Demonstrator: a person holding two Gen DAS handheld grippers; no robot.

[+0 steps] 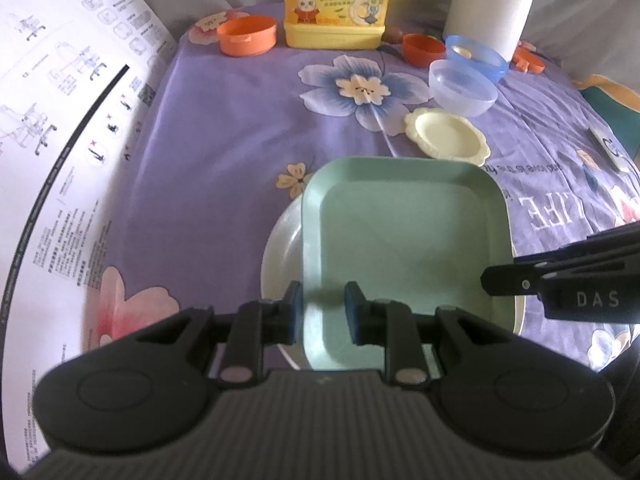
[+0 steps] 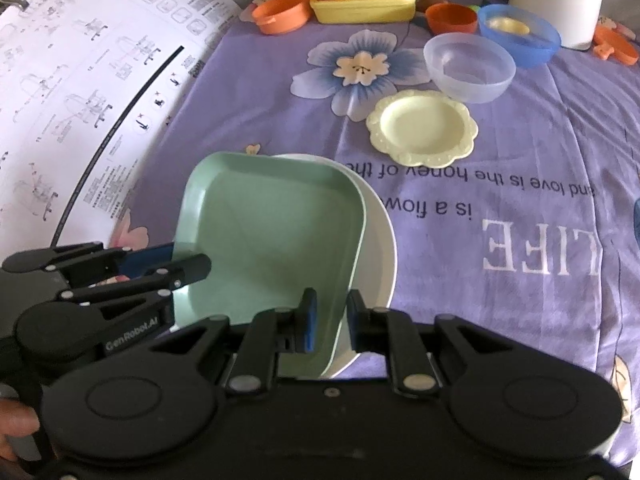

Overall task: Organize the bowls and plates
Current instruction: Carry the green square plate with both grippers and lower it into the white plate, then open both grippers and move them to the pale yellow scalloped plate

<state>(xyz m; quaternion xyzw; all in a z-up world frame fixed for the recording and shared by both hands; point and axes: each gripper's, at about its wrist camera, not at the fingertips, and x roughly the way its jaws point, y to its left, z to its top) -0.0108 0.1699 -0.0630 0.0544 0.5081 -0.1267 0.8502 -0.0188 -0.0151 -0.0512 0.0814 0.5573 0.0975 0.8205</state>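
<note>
— What are you holding right now?

— I am gripping the green square dish (image 1: 404, 248) by its edges. My left claw (image 1: 323, 312) is pinching the near left rim, jaws nearly closed on the thin wall, and my right claw (image 2: 331, 320) is clamping the right rim the same way. The dish is sitting just ahead of both claws, between them.

— Why two claws for one dish?

— It is wide and shallow, so I am steadying it from opposite sides to keep it level while it is going over the white round plate (image 2: 380, 240) directly beneath it. I cannot tell whether it is already touching the plate.

— And the rest?

— Farther ahead of my claws, the small cream scalloped plate (image 2: 422, 128) is lying alone on the purple flowered cloth (image 1: 224, 152). Beyond it the clear bowl (image 2: 468, 66) and blue bowl (image 2: 520, 34) are waiting side by side, seemingly the next group to stack. An orange bowl (image 1: 248, 34) and a yellow box (image 1: 336, 4) are standing at the far edge.
</note>
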